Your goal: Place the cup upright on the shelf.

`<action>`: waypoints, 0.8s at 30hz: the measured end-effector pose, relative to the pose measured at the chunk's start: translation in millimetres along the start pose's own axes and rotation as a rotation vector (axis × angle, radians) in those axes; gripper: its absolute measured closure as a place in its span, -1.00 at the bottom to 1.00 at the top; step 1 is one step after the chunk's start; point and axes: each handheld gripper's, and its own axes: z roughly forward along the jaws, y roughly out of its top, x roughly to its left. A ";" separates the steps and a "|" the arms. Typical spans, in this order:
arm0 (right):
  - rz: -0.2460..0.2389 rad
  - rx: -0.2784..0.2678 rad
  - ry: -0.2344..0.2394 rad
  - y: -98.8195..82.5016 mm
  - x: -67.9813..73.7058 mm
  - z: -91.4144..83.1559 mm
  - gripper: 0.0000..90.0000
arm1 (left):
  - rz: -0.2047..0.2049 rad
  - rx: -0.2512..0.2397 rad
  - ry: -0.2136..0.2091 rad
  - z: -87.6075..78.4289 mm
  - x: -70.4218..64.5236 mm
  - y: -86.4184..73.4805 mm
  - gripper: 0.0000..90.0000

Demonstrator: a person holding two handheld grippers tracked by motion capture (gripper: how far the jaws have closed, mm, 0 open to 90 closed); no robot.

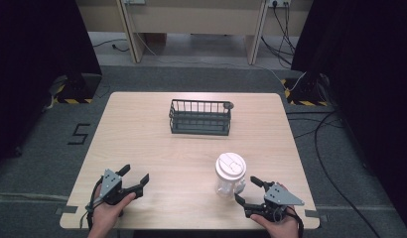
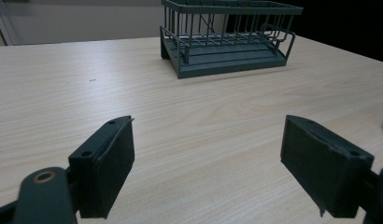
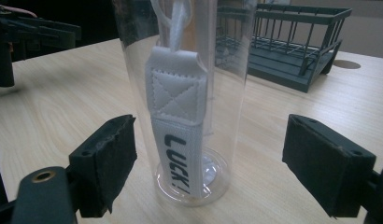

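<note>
Cup [image 1: 230, 173] stands upright near the tabletop's front right corner, a clear tumbler with a white lid and a white strap [image 3: 176, 126] printed "LUCK!" hanging down its side. The right gripper [image 1: 247, 190] sits just beside it with jaws spread wide; in the right gripper view the cup's base lies between the two pads, neither one touching. Nothing is grasped yet. The left gripper [image 1: 135, 178] rests by the front left corner, released as well, jaws apart over bare wood.

My guess is the cup is meant for the rack [image 1: 200, 116], a dark wire basket standing empty toward the back edge, well apart from the cup. If so, the work has barely begun: closing on the cup, lifting it, carrying it across and setting it down all remain.

The table [image 1: 142, 129] is pale wood grain, clean apart from those two things. It stands on grey carpet, with black curtains on either side, loose cables on the floor at right, and light wooden furniture behind.
</note>
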 end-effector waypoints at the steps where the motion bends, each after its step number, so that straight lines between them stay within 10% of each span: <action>1: 0.000 0.000 0.000 0.0 0.0 0.0 -0.60 | 0.000 0.000 0.000 0.0 0.0 0.0 -0.62; 24: -0.020 0.024 0.040 10.0 4.4 41.6 -0.66 | -0.003 -0.001 -0.003 -0.1 0.0 0.2 -0.62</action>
